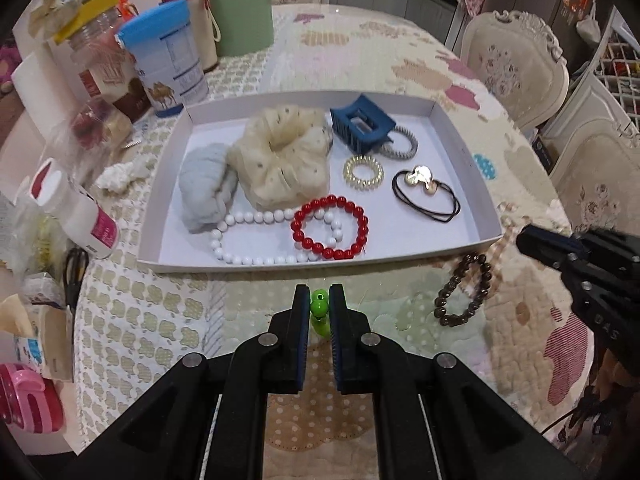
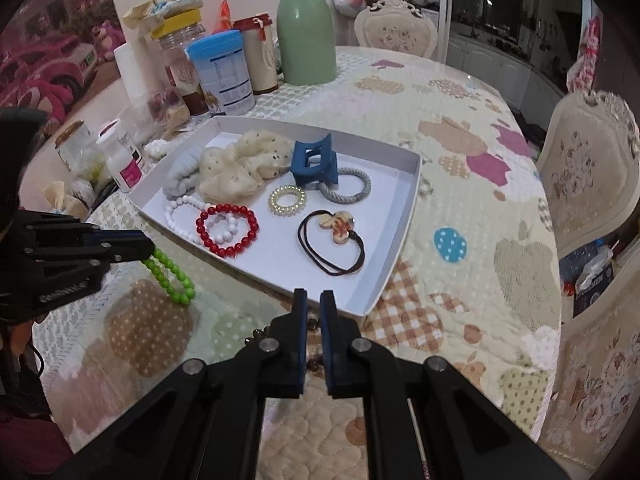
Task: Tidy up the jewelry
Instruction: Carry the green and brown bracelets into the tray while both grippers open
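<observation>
- Left gripper (image 1: pixel 319 307): jaws closed on the green bracelet (image 2: pixel 173 276), which hangs just short of the tray (image 1: pixel 486 240). I'd lift it over the near rim before letting go.
- Tray: the bare floor right of the red bracelet (image 1: pixel 330 227) looks like the best landing spot, clear of the white beads (image 1: pixel 256 258).
- Right gripper (image 2: pixel 313 316): jaws nearly shut above the brown bracelet (image 1: pixel 466 290) on the table (image 1: pixel 360 48); whether they grip it I cannot tell.
</observation>
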Motion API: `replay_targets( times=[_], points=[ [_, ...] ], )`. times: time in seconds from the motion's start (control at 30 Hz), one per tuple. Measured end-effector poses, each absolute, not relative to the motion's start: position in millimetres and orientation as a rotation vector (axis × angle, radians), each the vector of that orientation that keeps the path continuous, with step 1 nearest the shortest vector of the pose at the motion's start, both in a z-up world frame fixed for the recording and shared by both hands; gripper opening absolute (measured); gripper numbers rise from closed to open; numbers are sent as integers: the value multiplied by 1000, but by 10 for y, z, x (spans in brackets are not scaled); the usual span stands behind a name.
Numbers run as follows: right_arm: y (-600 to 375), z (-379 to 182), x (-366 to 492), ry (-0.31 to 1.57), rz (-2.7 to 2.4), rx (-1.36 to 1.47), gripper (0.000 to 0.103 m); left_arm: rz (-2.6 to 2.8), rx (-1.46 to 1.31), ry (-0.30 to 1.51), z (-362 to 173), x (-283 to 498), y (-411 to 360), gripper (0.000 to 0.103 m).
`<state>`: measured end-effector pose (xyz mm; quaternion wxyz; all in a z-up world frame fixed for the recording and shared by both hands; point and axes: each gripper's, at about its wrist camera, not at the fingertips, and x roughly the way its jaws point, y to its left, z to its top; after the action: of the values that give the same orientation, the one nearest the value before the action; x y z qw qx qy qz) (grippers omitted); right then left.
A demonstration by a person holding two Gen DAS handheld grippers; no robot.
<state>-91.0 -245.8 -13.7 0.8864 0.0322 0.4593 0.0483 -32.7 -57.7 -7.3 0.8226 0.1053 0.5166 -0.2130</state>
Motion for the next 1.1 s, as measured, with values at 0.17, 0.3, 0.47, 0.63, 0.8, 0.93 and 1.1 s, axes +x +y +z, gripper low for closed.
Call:
replay_targets(
  times=[0.17,0.3,0.47,0.63,0.8,0.93,1.1],
  points=[
    [-2489,-518,-840,1084,95,39,50,-443,203,1096,-25,-325,-542,1],
    [-2528,-704,-805,1100,52,22,49,-433,197,1103,-30,-342,-500,1],
    [-2578,-831,-693,1078,45,11,27,-426,182,1108,-8,-355,-460,1],
    [-2616,-715,-727,1075,74,49,11,-425,163,1097,83,-342,-410,1],
    [-2655,-295,-830,989,103,115,11,-422,155,1080,195,-291,-392,1],
    [-2610,43,-843,922,118,95,11,-417,153,1064,287,-225,-391,1],
    [-2590,383,-792,866,131,81,11,-407,155,1032,427,-132,-383,1]
  ],
)
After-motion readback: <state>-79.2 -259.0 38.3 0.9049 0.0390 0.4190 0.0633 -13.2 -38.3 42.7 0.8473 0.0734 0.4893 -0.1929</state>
